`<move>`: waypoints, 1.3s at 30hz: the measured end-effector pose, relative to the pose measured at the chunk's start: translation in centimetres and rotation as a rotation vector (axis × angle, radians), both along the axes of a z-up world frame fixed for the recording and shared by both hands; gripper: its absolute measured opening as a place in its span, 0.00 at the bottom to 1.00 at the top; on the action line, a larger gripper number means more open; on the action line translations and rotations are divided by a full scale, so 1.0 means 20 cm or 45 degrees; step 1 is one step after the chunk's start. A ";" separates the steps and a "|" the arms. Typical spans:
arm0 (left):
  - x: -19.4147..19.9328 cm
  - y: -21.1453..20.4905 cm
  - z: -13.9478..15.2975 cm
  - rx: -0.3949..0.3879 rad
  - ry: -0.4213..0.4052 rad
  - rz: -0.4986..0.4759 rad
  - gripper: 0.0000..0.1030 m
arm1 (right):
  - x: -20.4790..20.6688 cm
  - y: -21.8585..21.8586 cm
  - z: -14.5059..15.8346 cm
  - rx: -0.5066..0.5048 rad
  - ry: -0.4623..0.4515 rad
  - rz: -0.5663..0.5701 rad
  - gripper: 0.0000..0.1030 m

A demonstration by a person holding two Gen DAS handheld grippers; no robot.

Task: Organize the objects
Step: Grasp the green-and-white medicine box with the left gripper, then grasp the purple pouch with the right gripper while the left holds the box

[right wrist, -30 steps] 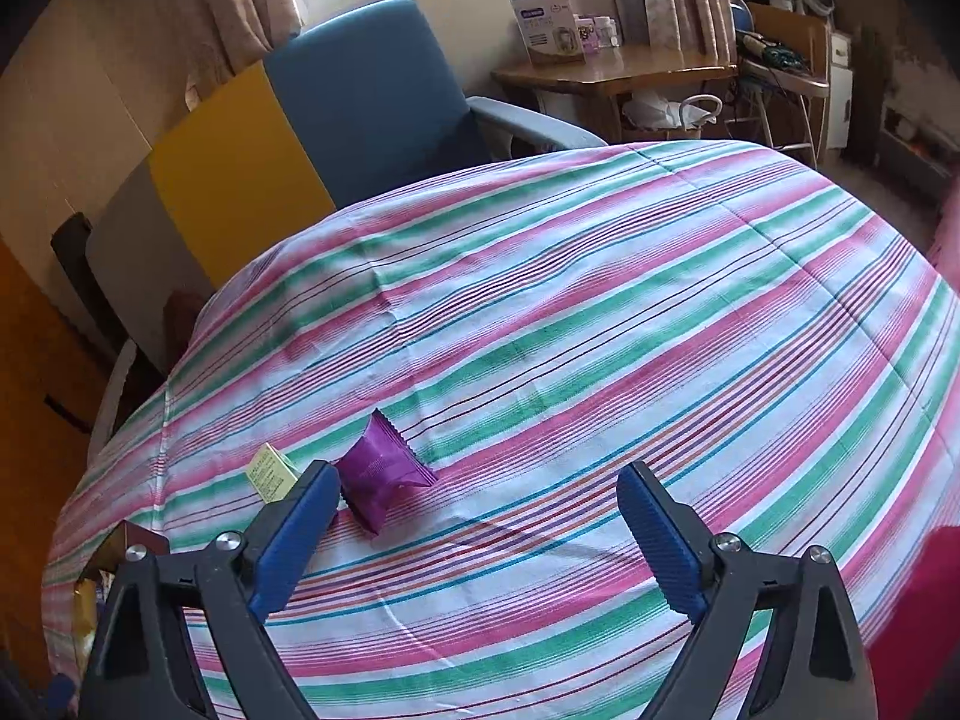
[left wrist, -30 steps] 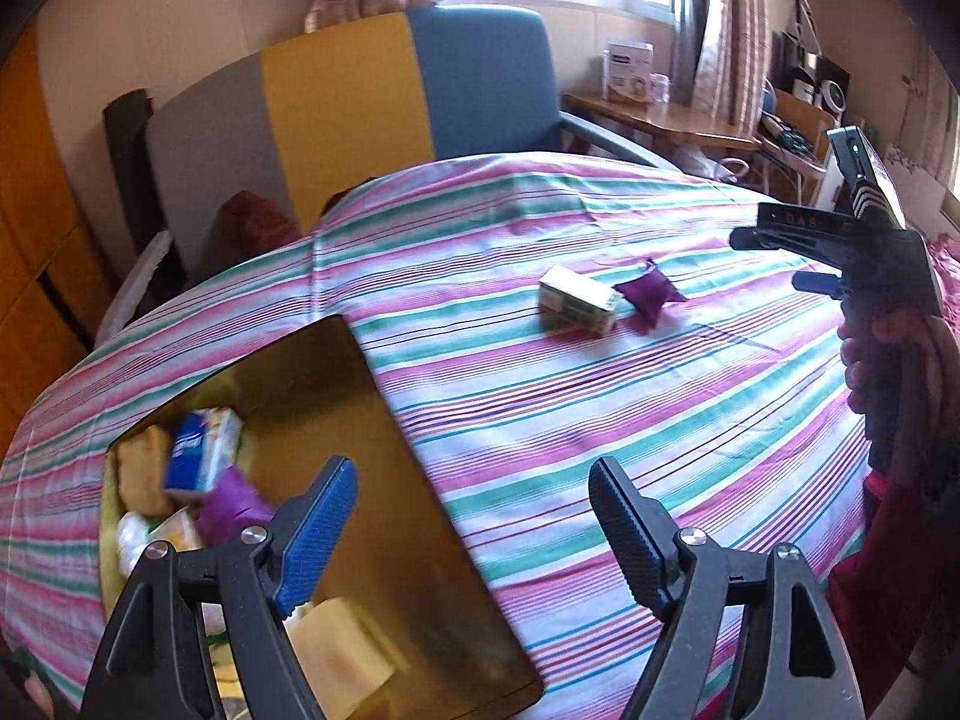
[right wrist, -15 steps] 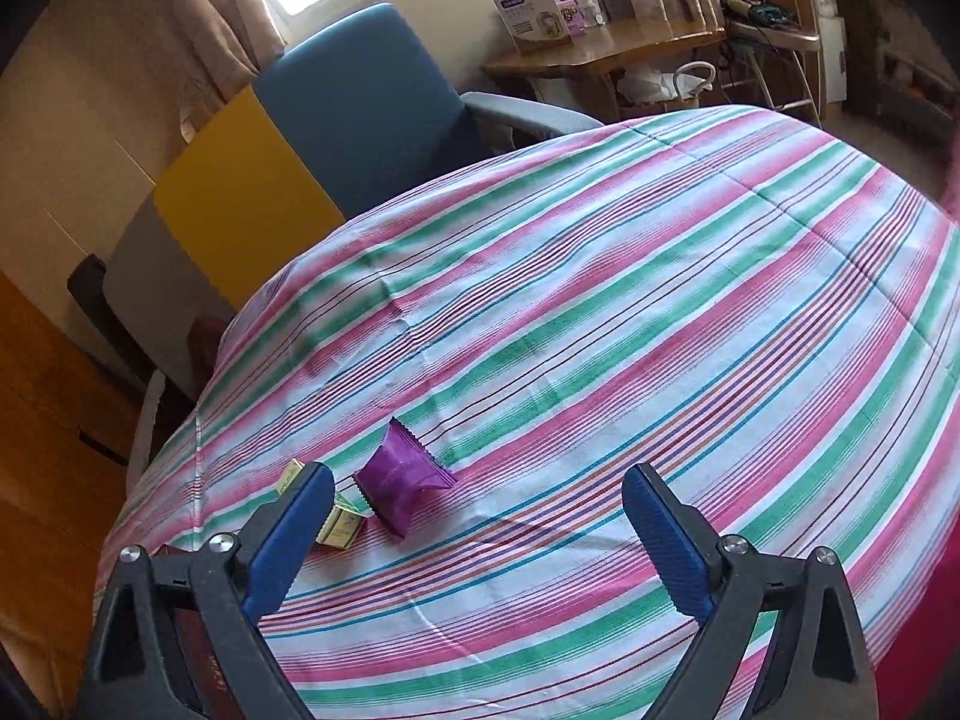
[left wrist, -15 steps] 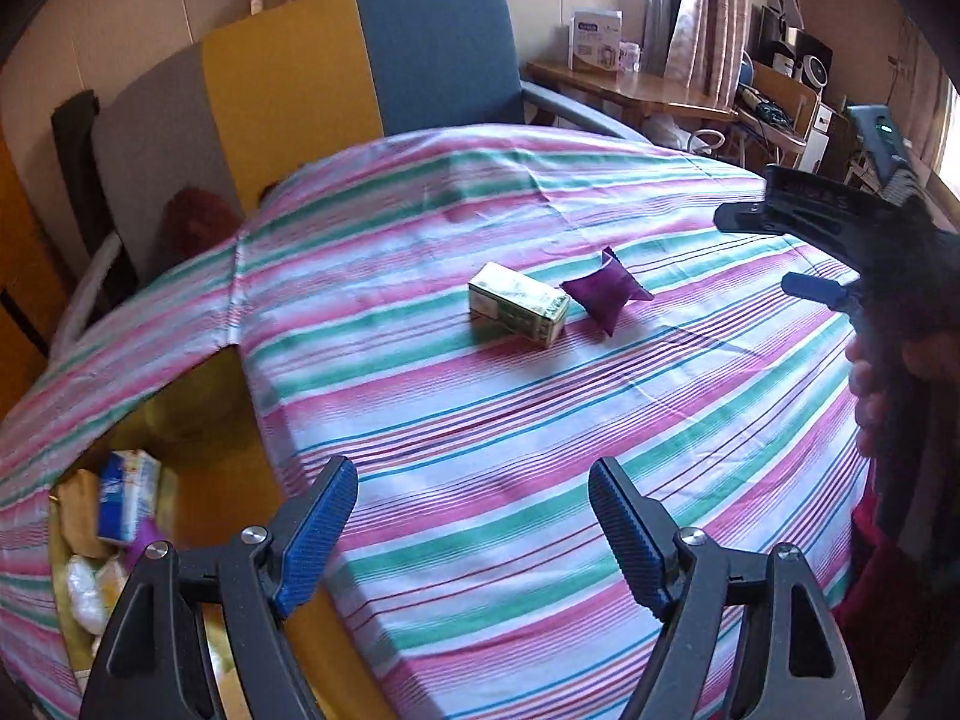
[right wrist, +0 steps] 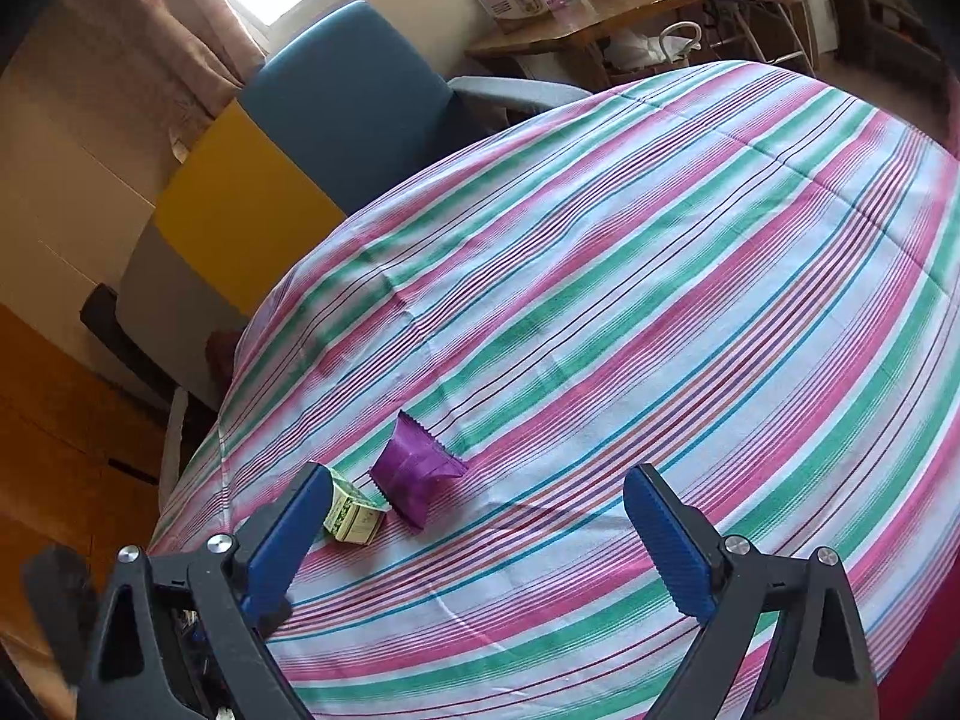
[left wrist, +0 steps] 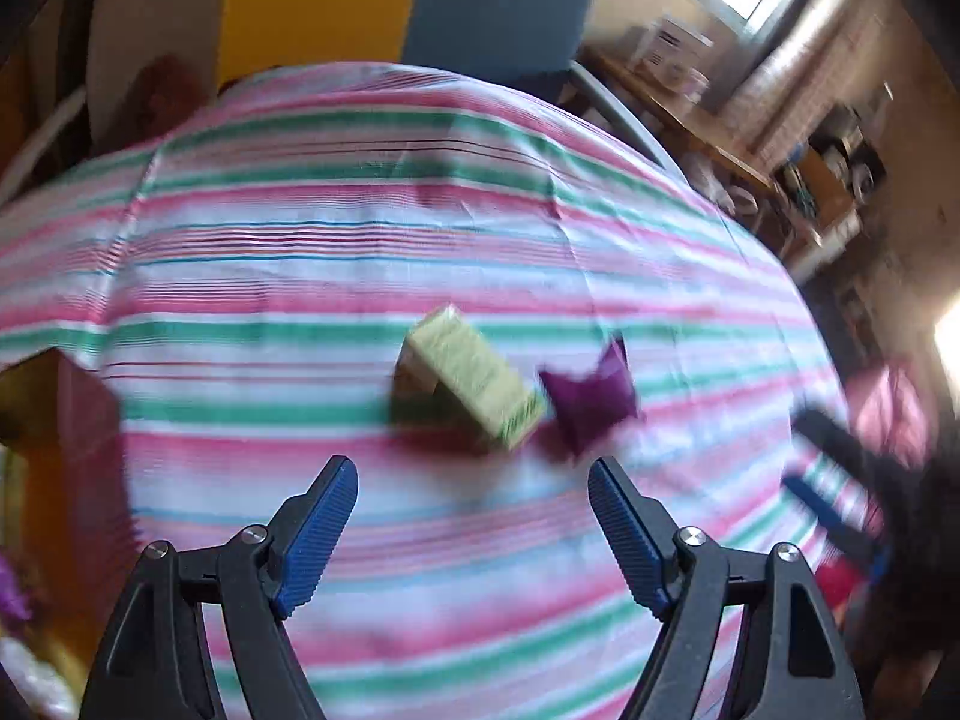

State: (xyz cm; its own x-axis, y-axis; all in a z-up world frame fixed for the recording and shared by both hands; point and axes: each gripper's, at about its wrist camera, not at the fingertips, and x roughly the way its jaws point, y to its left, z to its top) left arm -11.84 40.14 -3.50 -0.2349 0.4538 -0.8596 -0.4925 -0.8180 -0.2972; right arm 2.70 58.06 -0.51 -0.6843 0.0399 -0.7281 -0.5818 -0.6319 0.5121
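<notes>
The left gripper [left wrist: 473, 492], fingers apart and empty, has swung closer to the green box [left wrist: 474, 381] beside the purple packet [left wrist: 591, 399] on the striped tablecloth [left wrist: 360, 252]; the right gripper [right wrist: 477, 501] hangs spread nearby.

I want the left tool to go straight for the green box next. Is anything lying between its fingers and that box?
Nothing visible does. The left tool is open, and only bare striped tablecloth lies between it and the green box. The purple packet sits beside the box, off to one side.
</notes>
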 end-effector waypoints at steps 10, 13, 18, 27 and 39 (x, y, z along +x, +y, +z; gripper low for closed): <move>-0.20 0.17 -0.22 -0.093 -0.020 0.125 0.55 | -0.04 -0.03 -0.03 -0.029 -0.004 0.066 0.95; -0.16 0.14 -0.23 -0.155 0.019 0.087 0.29 | -0.05 -0.05 -0.02 0.006 -0.007 0.096 0.92; 0.00 0.06 -0.22 -0.183 0.041 -0.020 0.29 | -0.06 -0.09 -0.01 0.052 -0.019 0.134 0.87; 0.58 -0.20 -0.19 -0.207 0.217 -0.178 0.29 | -0.06 -0.05 -0.08 -0.029 -0.077 0.120 0.87; 0.77 -0.33 -0.24 -0.090 0.412 -0.224 0.29 | -0.17 -0.14 -0.17 -0.173 -0.137 0.252 0.83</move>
